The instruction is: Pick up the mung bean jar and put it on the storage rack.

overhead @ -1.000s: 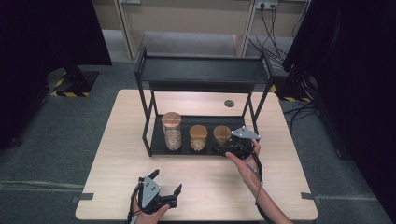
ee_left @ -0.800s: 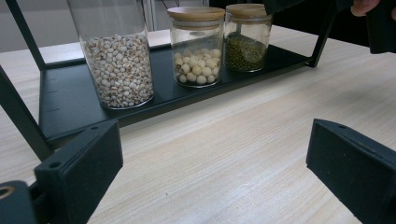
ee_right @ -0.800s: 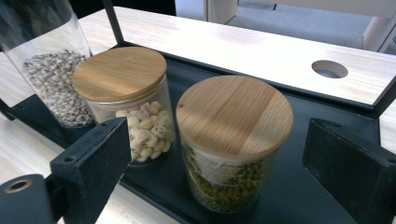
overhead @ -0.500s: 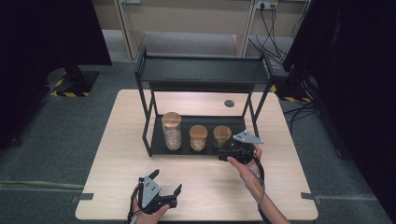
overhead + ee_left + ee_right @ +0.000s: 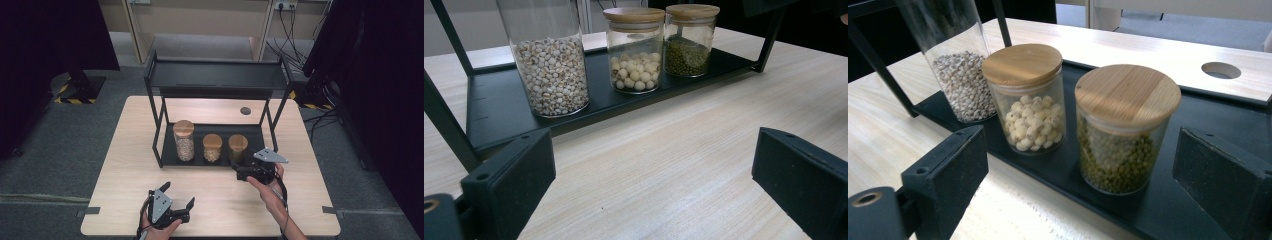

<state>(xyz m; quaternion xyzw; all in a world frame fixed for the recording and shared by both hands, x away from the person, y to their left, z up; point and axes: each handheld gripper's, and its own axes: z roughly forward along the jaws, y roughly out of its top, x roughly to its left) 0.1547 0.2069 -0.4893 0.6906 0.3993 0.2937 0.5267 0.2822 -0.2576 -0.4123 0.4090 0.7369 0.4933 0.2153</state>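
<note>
Jars stood in a row on the black bottom tray (image 5: 250,155) of the black metal two-tier rack (image 5: 215,77) on the pale wooden desk (image 5: 125,165), none of them gripped at that moment. Furthest left was the tall clear glass jar of small pale grains (image 5: 184,140), then the short glass jar of round white seeds with a bamboo lid (image 5: 212,147), then the short glass jar of green beans with a bamboo lid (image 5: 237,148). All three were upright with their wooden lids on, close together but apart.

Your left tool (image 5: 175,197) rested low near the front edge of the desk, well apart from the rack, its jaws spread wide with only bare wood between them.

Your right tool (image 5: 239,170) sat just in front of the tray at the green-bean jar, jaws wide and holding nothing; in the right gripper view that jar (image 5: 1123,130) stood between and beyond the two black pads, not touched by either.

By my judgement the work stood at the approach: that jar was lined up, but the closing, the lift and the placing all remained.
</note>
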